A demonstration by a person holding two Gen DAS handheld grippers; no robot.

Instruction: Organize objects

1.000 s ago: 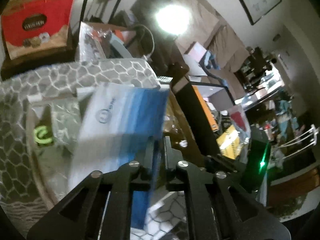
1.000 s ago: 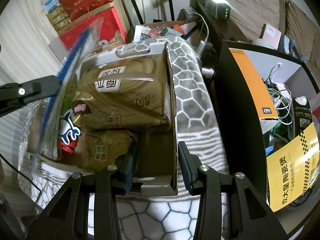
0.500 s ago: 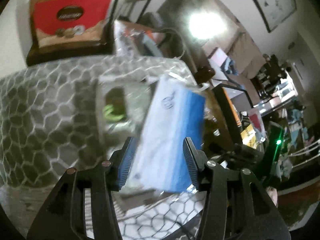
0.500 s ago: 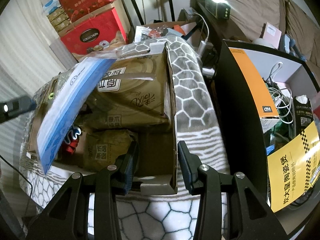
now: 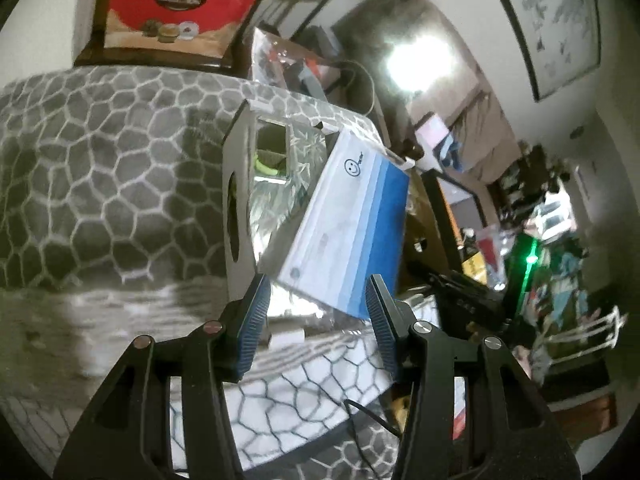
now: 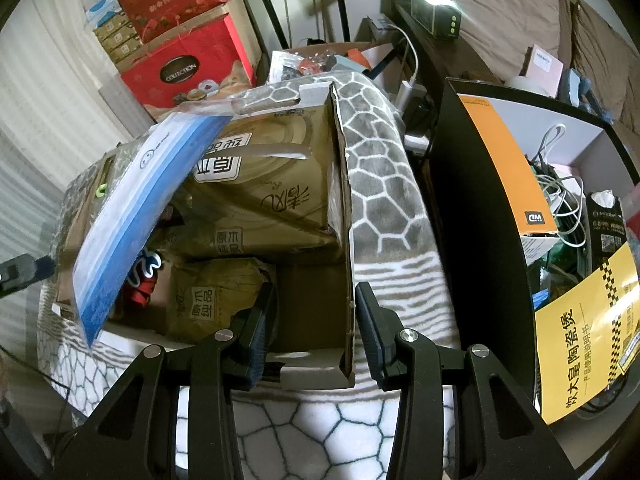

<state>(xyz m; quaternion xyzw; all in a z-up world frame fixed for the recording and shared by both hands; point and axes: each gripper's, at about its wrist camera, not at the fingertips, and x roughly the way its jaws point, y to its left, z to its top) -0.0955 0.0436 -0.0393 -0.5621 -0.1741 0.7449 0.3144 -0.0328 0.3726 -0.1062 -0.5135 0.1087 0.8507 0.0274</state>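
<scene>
Now a flat white-and-blue packet (image 5: 352, 224) with a smiley logo leans tilted over the open cardboard box (image 6: 340, 184), mid-frame; both grippers' jaws stand spread, pinching nothing.

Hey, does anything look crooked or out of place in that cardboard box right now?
Yes. The blue-and-white packet lies slanted across the left side of the cardboard box, propped on the contents with its lower corner sticking out past the rim rather than lying flat inside.
</scene>
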